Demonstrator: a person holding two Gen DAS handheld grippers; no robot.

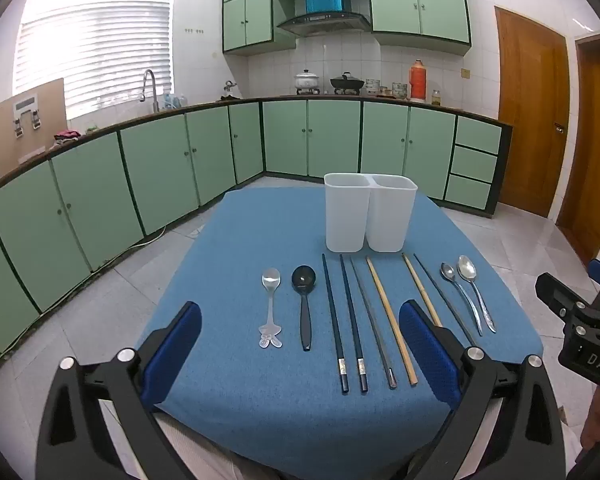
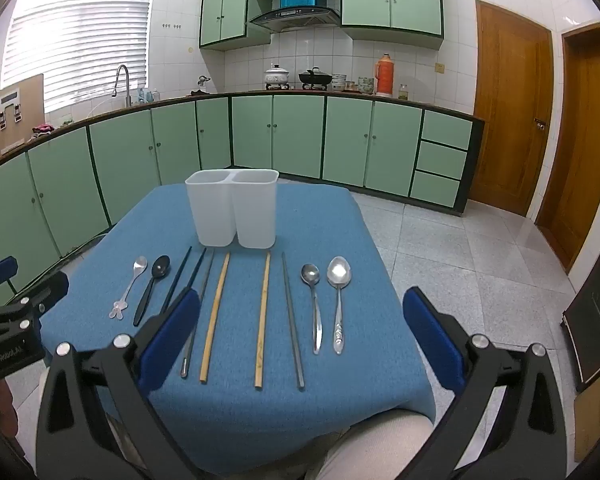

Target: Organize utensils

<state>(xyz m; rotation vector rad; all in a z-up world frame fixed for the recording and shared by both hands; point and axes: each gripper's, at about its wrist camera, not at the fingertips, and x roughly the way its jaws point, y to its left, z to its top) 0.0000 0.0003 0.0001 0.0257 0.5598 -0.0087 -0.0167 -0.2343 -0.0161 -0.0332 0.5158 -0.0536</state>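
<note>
Just in front of the white plastic two-compartment holder (image 1: 370, 212), on the blue tablecloth (image 1: 240, 240), lying flat in one row and all still outside it: clear small spoon with flower-shaped handle end (image 1: 271, 308) and black plastic spoon (image 1: 305, 304) toward the holder's left; pair of dark blue chopsticks (image 1: 334, 320), two grey metal chopsticks (image 1: 372, 320) and two bamboo chopsticks (image 1: 390, 320) straight before it; two steel spoons (image 1: 476, 292) toward its right. Nothing sticking out above the holder's rim.

On the near side of that row, farther from the holder than the handles: left gripper (image 1: 300, 308) and right gripper (image 2: 302, 295), both spread wide, nothing between the pads, both tilted down toward the cloth.

Possible troubles, as judgement only:

- Thin flat pieces on soft cloth: easy to pinch the cloth together with a chopstick, then to drag the whole row and perhaps the holder too.
- Chopsticks close beside each other: with so wide an opening, easy to catch two at once or to push a neighbour out of line.
- Probably slippery on the smooth metal handles; if held at one end, likely to swing and drop short of the holder.
- Light and tall in appearance, so could be tipped by a knock of a long chopstick on the rim.
- Also possible to mix the sorts between the two compartments.

Better to close on one piece only, near its middle, and to lower it straight in.
</note>
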